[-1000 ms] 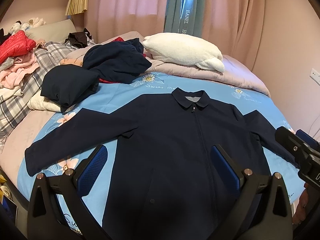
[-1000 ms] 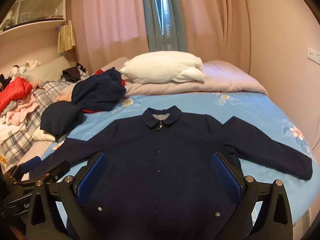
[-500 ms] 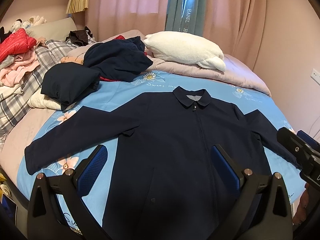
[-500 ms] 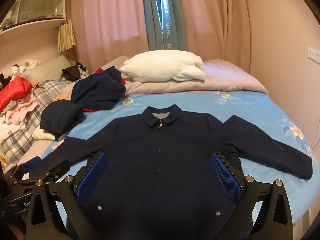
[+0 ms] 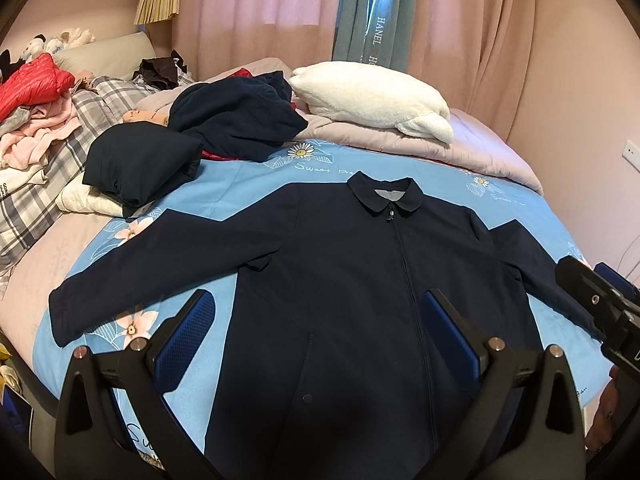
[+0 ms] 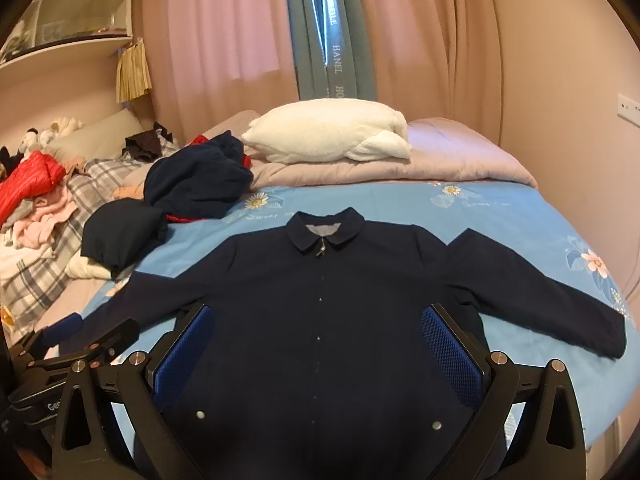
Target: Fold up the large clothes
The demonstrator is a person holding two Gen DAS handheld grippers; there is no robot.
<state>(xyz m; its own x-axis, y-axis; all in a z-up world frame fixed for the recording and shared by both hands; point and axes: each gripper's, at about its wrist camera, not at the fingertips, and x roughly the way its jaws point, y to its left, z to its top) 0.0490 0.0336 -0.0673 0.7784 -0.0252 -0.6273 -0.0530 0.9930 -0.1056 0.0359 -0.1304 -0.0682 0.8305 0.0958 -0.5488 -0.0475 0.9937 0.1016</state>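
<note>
We hold the left gripper (image 5: 318, 336) with its jaws spread wide and nothing between them, hovering above the lower front of the navy jacket (image 5: 360, 280); the right gripper (image 6: 318, 344) hangs the same way, jaws wide and empty, over the jacket's hem. The jacket lies face up and flat on the blue flowered sheet (image 6: 500, 216) of the bed, zipped, with its collar (image 6: 326, 234) at the far end from us and both sleeves stretched out to the sides. Past the collar, a white fluffy pillow (image 6: 328, 134) rests on a folded mauve quilt (image 6: 452, 160). To the left of the collar sits a heap of dark navy clothes (image 5: 236, 116), and nearer the jacket's left sleeve a folded navy garment (image 5: 140, 164) lies on something white. Farther left of the jacket, a plaid blanket (image 5: 48, 184) carries pink clothes and a red puffer jacket (image 5: 32, 84). Behind the pillow hang pink curtains (image 6: 224, 28) with a teal strip between them.
</note>
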